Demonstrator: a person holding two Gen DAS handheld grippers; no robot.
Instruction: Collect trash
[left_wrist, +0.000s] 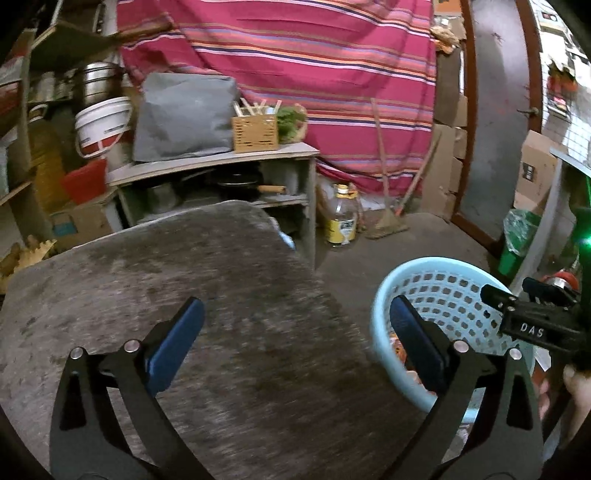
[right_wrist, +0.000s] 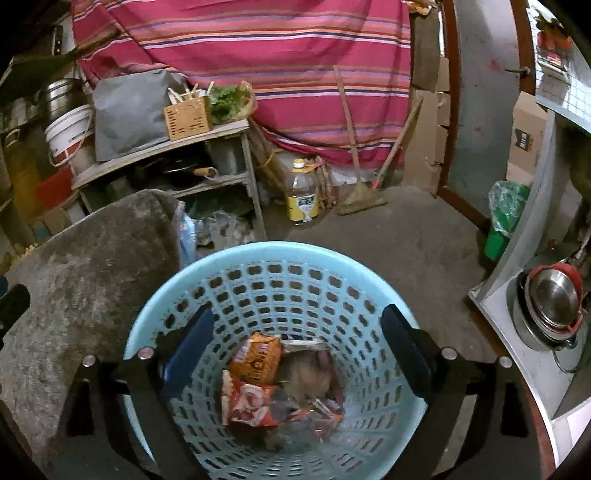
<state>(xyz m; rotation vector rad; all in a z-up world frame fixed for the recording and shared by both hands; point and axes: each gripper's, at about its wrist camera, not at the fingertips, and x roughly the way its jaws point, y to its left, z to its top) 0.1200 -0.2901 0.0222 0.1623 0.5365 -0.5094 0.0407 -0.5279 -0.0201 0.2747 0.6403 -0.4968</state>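
Hovering over the pale blue perforated plastic basket (right_wrist: 273, 266), your right gripper (right_wrist: 295, 350) has its blue-padded jaws spread wide with nothing between them. Crumpled orange and red snack wrappers (right_wrist: 255, 380) lie at the basket's bottom, directly below that claw. Your left gripper (left_wrist: 295, 332) is likewise wide open and empty above the worn grey stone tabletop (left_wrist: 147, 277), the basket (left_wrist: 454, 291) just beside its right finger.
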